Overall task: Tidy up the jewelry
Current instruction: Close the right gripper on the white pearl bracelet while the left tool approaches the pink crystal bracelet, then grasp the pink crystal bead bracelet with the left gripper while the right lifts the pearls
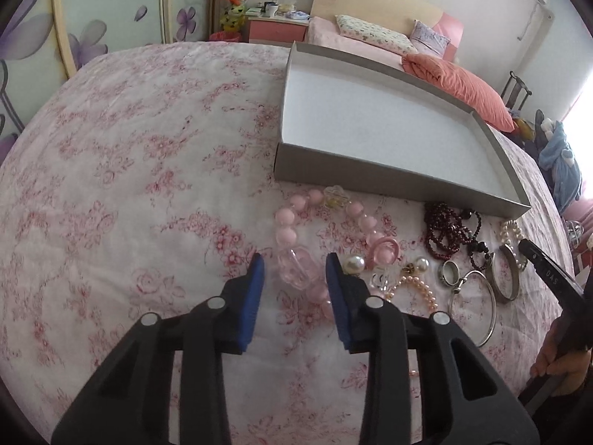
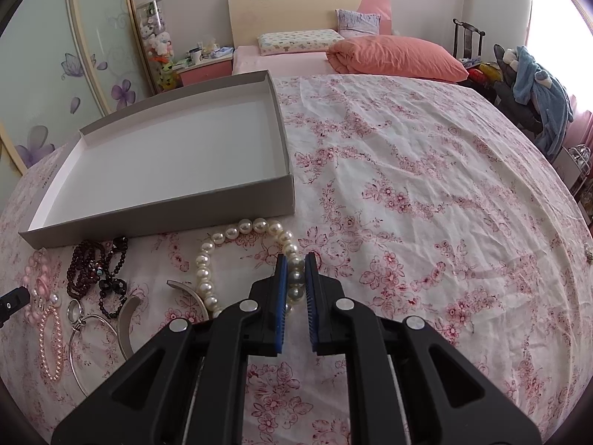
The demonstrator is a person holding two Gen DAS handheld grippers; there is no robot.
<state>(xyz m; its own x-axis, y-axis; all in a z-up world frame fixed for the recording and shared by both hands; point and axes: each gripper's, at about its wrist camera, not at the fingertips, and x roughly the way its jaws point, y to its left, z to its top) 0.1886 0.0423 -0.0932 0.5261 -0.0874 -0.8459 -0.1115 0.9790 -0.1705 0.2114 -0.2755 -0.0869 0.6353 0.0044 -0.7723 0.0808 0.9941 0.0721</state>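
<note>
A shallow grey box (image 1: 389, 180) with a white inside lies empty on the floral bed cover; it also shows in the right wrist view (image 2: 166, 215). Jewelry lies in front of it. My left gripper (image 1: 294, 265) is open, its blue pads either side of a pink bead bracelet (image 1: 292, 222) with clear pink beads. My right gripper (image 2: 295, 265) is closed on a white pearl bracelet (image 2: 237, 230), pearls pinched between the pads. A dark red bead strand (image 1: 448, 230) (image 2: 89, 267), a silver bangle (image 1: 478, 307) (image 2: 90, 348), a ring (image 1: 450, 272) and a small pink pearl strand (image 2: 52, 341) lie between.
A metal cuff (image 2: 128, 319) lies beside the pearls. A pink ring-shaped piece (image 1: 385, 252) and pearl earrings (image 1: 354, 264) lie right of the left gripper. Pillows and an orange quilt (image 2: 393, 57) sit at the headboard. The right gripper's black body (image 1: 556, 285) enters the left view's right edge.
</note>
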